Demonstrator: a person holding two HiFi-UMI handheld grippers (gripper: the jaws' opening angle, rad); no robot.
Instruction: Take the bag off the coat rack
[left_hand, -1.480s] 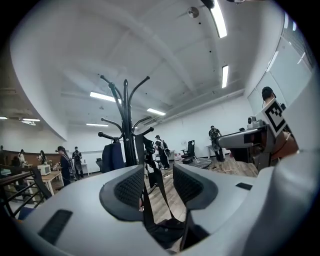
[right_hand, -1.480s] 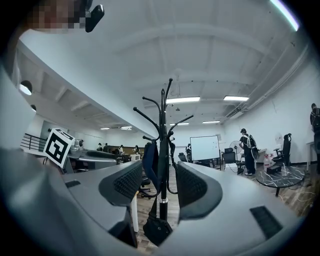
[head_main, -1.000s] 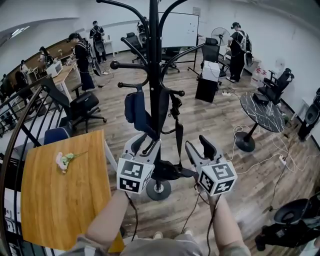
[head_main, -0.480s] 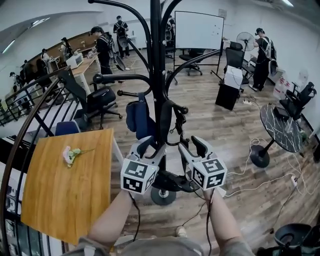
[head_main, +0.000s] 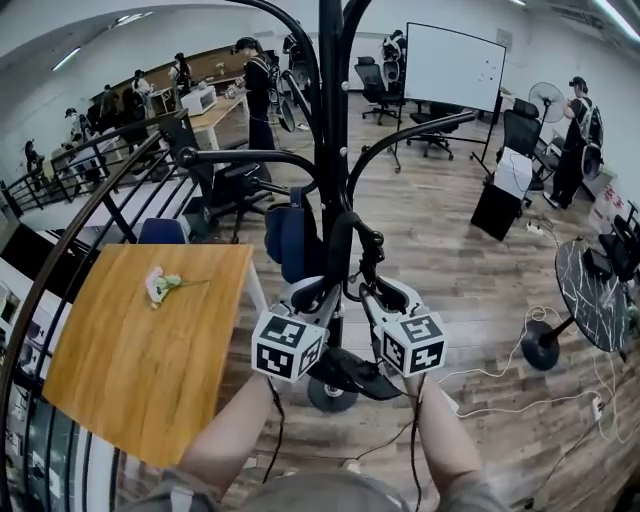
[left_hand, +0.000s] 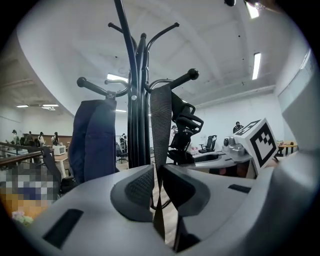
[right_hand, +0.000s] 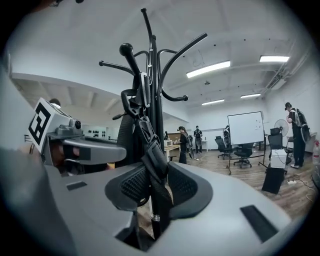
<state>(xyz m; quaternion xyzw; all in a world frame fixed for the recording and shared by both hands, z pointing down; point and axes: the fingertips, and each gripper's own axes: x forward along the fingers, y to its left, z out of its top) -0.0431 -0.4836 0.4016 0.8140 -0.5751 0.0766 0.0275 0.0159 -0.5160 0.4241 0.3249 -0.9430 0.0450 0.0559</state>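
Observation:
A dark blue bag (head_main: 288, 240) hangs on the black coat rack (head_main: 330, 120) by black straps. My left gripper (head_main: 318, 290) is just left of the pole, its jaws closing on a flat black strap (left_hand: 161, 125) that runs down between the pads (left_hand: 140, 187). To the right of the pole my right gripper (head_main: 375, 290) is closing on the padded strap with its buckle (right_hand: 150, 145), which fills the gap between the jaws. In the left gripper view the blue bag (left_hand: 92, 140) hangs left of the pole (left_hand: 134, 100).
A wooden table (head_main: 130, 350) with a small flower (head_main: 160, 285) stands at my left, beside a dark railing (head_main: 60, 260). The rack's round base (head_main: 330, 395) is below my grippers. Cables (head_main: 500, 370) lie on the floor by a round black table (head_main: 595, 295). People stand far back.
Both grippers have moved up and in to the rack's straps, and their jaws have gone from wide open to closed in on a strap each.

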